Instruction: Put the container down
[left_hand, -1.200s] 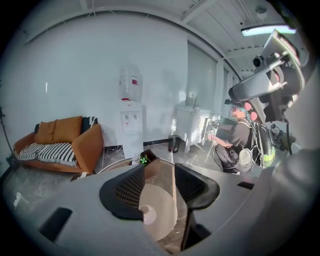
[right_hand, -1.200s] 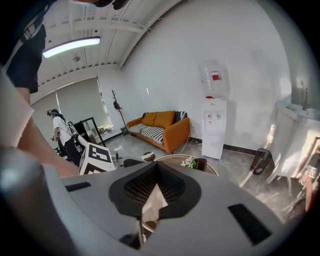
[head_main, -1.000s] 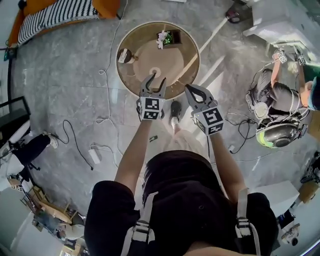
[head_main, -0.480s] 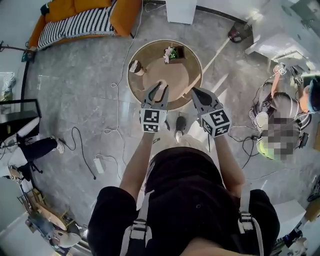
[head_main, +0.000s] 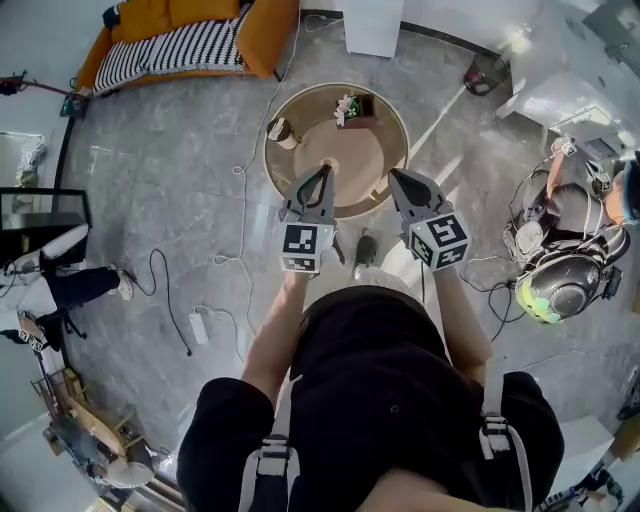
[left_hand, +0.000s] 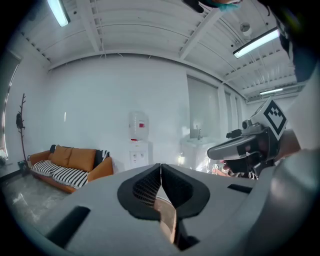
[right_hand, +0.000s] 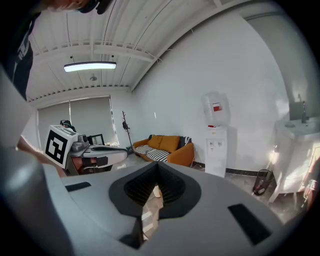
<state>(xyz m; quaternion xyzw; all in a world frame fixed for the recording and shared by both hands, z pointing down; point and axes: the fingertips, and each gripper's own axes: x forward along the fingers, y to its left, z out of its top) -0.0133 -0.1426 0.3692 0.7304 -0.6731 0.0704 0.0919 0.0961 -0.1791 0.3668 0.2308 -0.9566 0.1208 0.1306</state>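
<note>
Hands are holding two tools side by side above the near rim of the round table (head_main: 385, 170), apart from each other and clear of the tabletop. The left tool (head_main: 323, 172) is showing its jaws pressed together after just closing, with nothing between them. The right tool (head_main: 397, 178) is also showing its jaws together and gripping nothing. What is probably the container (head_main: 329, 161), a small pale thing too tiny to make out well, is resting near the middle of the table, just beyond the left tool and free of both. A cup (head_main: 283, 132) is standing at the table's left edge, and a green-and-white object (head_main: 350, 105) is sitting at its far side. An orange sofa (head_main: 190, 40) is standing against the wall beyond.
</note>
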